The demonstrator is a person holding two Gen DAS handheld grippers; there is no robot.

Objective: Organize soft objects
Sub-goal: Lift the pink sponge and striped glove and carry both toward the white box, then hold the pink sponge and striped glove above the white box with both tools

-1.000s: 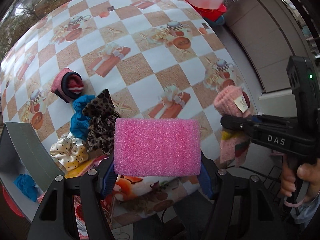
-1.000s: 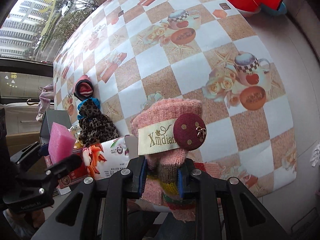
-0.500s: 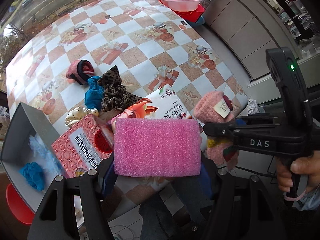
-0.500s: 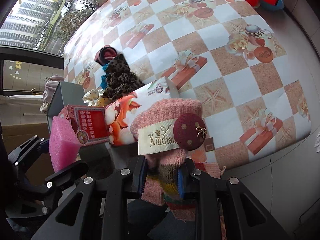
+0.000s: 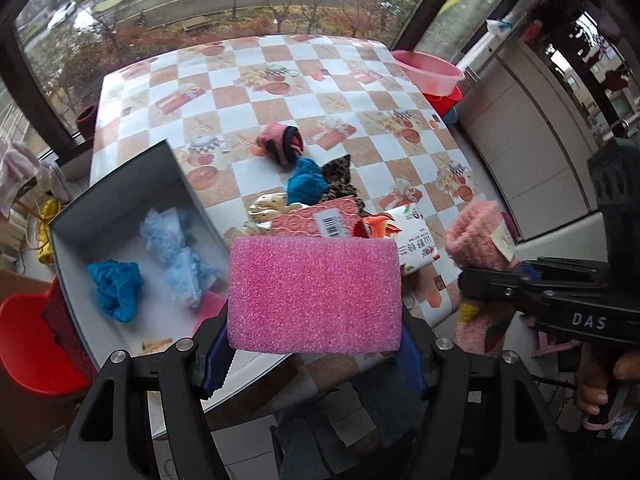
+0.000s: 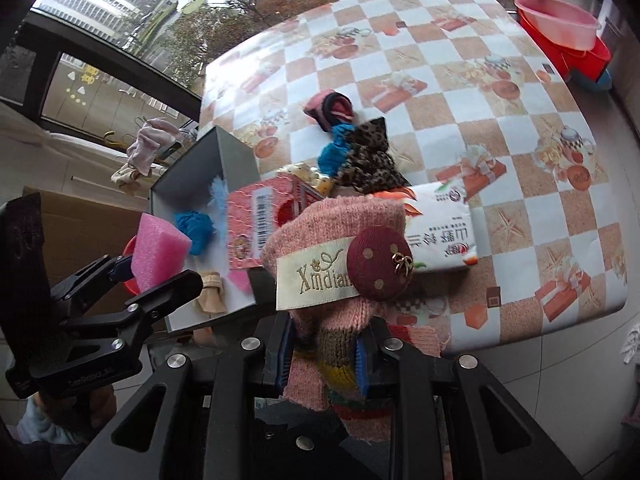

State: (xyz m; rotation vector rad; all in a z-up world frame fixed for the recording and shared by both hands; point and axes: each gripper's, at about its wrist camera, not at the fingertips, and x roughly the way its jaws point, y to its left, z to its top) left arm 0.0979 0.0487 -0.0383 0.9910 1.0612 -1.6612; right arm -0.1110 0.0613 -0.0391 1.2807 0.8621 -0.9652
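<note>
Red tissue box (image 5: 316,220) half behind pink sponge (image 5: 314,294); pink basin (image 6: 558,22) partly out of frame.

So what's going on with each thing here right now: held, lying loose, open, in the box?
left gripper: shut on pink sponge
right gripper: shut on pink knitted sock
grey box: open, blue soft items inside
leopard scrunchie: loose on table, touching blue scrunchie
rolled pink sock: loose on table
tissue pack: lying flat
pink basin: stacked on red basin
</note>
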